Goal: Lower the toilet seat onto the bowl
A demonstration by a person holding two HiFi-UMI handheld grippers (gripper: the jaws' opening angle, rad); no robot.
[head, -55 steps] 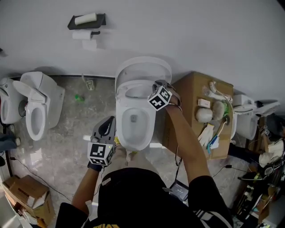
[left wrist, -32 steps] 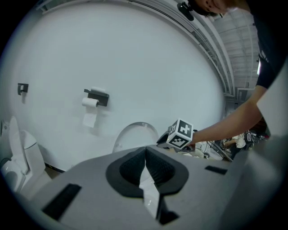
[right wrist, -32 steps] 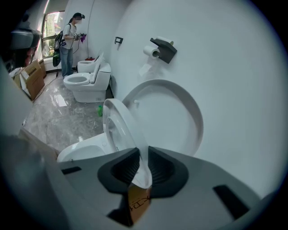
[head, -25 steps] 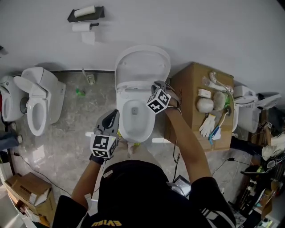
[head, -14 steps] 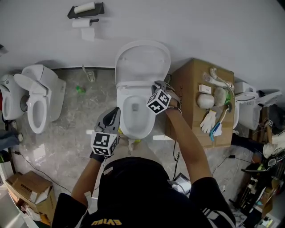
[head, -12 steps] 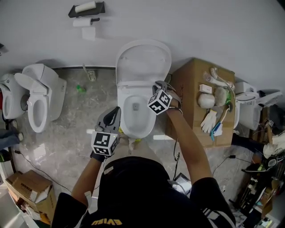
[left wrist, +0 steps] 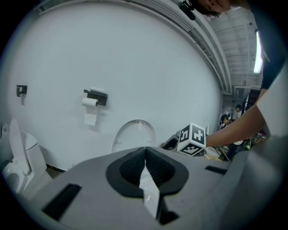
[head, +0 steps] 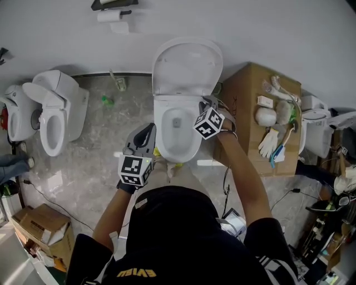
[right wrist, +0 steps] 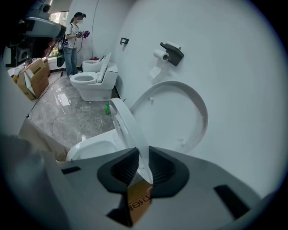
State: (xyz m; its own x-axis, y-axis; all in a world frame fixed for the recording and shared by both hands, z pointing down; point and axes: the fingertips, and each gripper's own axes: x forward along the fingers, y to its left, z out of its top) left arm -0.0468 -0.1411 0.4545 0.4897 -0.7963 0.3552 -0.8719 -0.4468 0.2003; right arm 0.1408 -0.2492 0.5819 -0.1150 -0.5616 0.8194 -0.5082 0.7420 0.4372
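Note:
In the head view a white toilet stands against the wall, its lid (head: 187, 65) upright. The seat (head: 160, 111) is partway down over the bowl (head: 177, 146). My right gripper (head: 206, 104) is at the seat's right rim. In the right gripper view the seat (right wrist: 123, 120) runs tilted, edge-on, between the pads, which are shut on its rim; the lid (right wrist: 177, 114) stands behind it. My left gripper (head: 149, 130) hangs shut and empty to the left of the bowl's front. In the left gripper view its pads (left wrist: 145, 157) meet, with the lid (left wrist: 134, 134) beyond them.
A second toilet (head: 54, 118) stands to the left and a cardboard box (head: 250, 103) with gloves and brushes to the right of the bowl. A paper holder (head: 114, 10) is on the wall. Another box (head: 39, 225) lies bottom left. A person (right wrist: 73, 40) stands far off.
The seat has come away from the upright lid and tilted down toward the bowl with my right gripper on its rim. The left gripper has barely moved.

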